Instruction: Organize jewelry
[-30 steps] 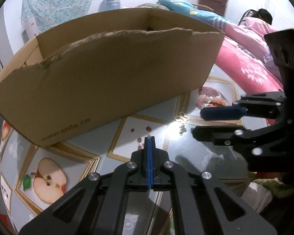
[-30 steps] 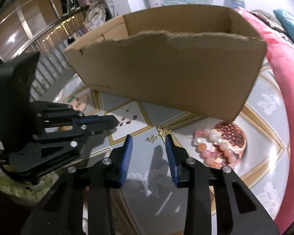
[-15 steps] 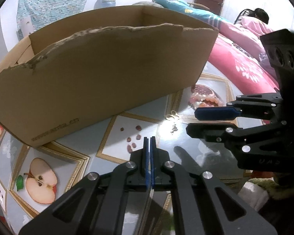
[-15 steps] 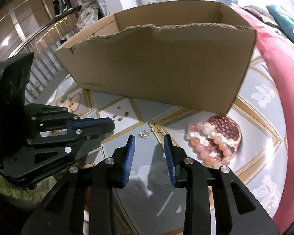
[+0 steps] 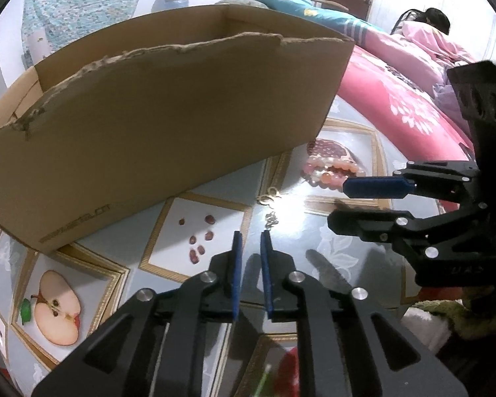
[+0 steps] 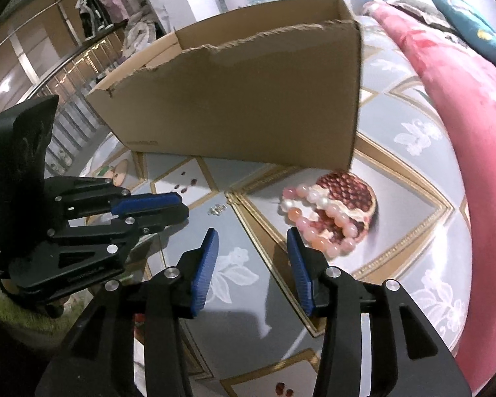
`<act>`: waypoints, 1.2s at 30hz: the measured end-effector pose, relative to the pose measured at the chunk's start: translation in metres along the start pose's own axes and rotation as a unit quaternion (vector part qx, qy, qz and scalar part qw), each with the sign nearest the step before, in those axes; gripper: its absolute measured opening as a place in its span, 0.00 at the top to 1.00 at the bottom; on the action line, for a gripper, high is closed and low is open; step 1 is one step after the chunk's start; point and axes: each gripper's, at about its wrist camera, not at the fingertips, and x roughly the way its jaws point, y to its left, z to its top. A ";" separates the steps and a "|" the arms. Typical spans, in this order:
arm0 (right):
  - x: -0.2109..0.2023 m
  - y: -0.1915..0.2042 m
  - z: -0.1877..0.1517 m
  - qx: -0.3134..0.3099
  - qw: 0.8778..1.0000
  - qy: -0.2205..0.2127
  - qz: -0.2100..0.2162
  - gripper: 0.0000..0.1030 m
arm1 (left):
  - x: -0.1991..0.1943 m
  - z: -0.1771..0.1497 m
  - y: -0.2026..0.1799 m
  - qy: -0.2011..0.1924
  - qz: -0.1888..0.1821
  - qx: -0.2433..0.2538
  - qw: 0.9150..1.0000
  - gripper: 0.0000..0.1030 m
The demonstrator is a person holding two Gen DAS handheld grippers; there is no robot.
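A pink and white bead bracelet (image 6: 320, 221) lies on the table's pomegranate picture, right of and just beyond my right gripper (image 6: 253, 236), which is open and empty; the bracelet also shows in the left wrist view (image 5: 330, 173). A small silver chain piece (image 5: 271, 220) lies just ahead of my left gripper (image 5: 249, 238), whose jaws stand slightly apart with nothing between them. The chain also shows in the right wrist view (image 6: 216, 209). The open cardboard box (image 5: 155, 125) stands behind both items.
The glossy table (image 5: 320, 241) has a fruit-print cover. A pink floral quilt (image 6: 473, 125) lies along the right edge. In the left wrist view the right gripper (image 5: 357, 201) sits at the right; in the right wrist view the left gripper (image 6: 178, 206) sits at the left.
My left gripper went from shut to slightly open. My right gripper opened wider and swung right toward the bracelet. Both views shifted relative to the box.
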 end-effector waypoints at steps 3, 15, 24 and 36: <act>-0.001 -0.005 -0.002 0.007 1.000 0.000 0.002 0.59 | 0.003 0.002 -0.004 0.001 -0.004 0.008 1.000 0.84; -0.005 -0.013 -0.008 0.015 1.000 -0.003 0.012 0.59 | 0.018 0.012 -0.016 0.004 -0.001 0.036 0.999 0.84; -0.005 -0.017 -0.008 0.020 1.000 -0.006 0.016 0.60 | 0.025 0.018 -0.025 -0.001 0.019 0.071 0.997 0.98; -0.008 -0.016 -0.007 0.018 1.000 -0.008 0.015 0.59 | 0.002 0.017 -0.010 -0.023 0.024 0.032 0.999 1.00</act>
